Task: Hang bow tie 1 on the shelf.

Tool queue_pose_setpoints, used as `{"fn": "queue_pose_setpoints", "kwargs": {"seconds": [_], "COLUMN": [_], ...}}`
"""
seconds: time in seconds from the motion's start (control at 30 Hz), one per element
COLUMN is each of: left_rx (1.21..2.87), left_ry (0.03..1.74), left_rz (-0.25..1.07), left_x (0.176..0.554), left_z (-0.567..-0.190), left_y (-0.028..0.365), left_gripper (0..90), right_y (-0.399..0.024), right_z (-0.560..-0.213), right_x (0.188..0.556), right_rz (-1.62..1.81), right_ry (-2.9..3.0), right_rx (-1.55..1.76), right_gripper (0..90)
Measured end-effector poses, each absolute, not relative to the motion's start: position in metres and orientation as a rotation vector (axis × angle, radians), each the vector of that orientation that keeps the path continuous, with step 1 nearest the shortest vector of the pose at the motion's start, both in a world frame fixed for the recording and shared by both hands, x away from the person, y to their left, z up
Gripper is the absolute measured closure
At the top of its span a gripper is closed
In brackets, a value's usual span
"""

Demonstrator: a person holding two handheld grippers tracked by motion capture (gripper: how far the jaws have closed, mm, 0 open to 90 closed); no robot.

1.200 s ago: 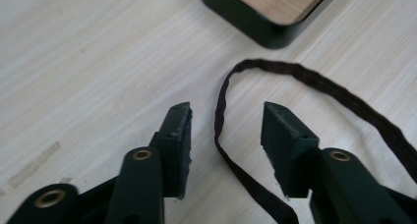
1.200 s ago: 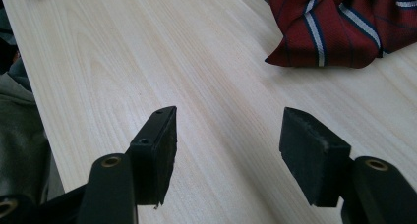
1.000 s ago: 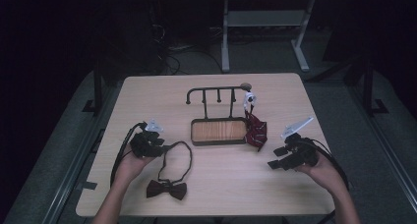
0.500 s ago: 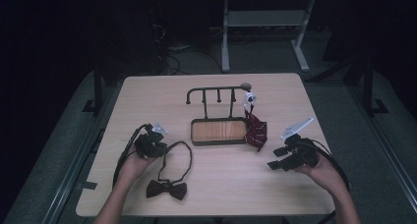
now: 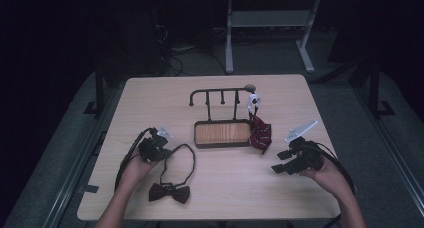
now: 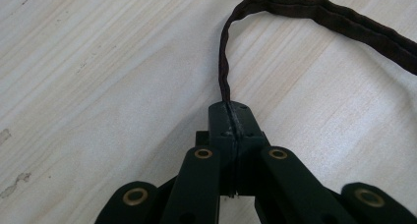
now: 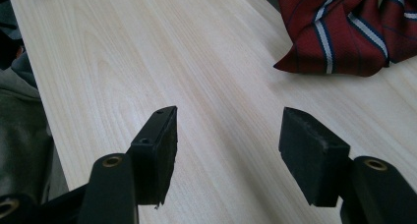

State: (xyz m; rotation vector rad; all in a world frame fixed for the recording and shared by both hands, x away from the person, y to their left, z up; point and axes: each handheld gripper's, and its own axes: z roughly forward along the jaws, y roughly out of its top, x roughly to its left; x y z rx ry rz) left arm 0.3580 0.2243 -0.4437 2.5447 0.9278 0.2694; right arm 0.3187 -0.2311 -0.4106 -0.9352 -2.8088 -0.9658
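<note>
The left gripper is pinching the soft, light strap of the bow tie; its fingers have just been closing on it; the right gripper is waiting open beside the striped tie.

The strap is cut off by the right edge of the left gripper view, its pinched end hidden between the closed jaws; the striped tie is cropped by the right gripper view's top edge; the small white object on the rack is too small to be identified.
</note>
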Motion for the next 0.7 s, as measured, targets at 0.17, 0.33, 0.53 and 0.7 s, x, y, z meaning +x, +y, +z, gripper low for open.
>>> {"fn": "queue_pose_setpoints", "kwargs": {"seconds": [0.17, 0.33, 0.53, 0.7], "left_rx": [2.542, 2.491, 2.447, 2.428], "left_ry": [0.914, 0.891, 0.857, 0.808], "left_rz": [0.249, 0.241, 0.234, 0.244], "left_x": [0.357, 0.35, 0.344, 0.337], "left_z": [-0.442, -0.433, -0.42, -0.41], "left_y": [0.226, 0.23, 0.233, 0.234], "left_gripper": [89.7, 89.7, 89.7, 89.7], "right_y": [-0.232, -0.234, -0.236, -0.238], "right_z": [-0.411, -0.413, -0.418, -0.418], "right_x": [0.319, 0.32, 0.322, 0.322], "right_rz": [-0.976, -0.975, -0.974, -0.979], "right_ry": [-2.806, -2.795, -2.775, -2.766], "right_rx": [-0.931, -0.937, -0.951, -0.966], "right_gripper": [39.4, 39.4, 39.3, 39.1]}}
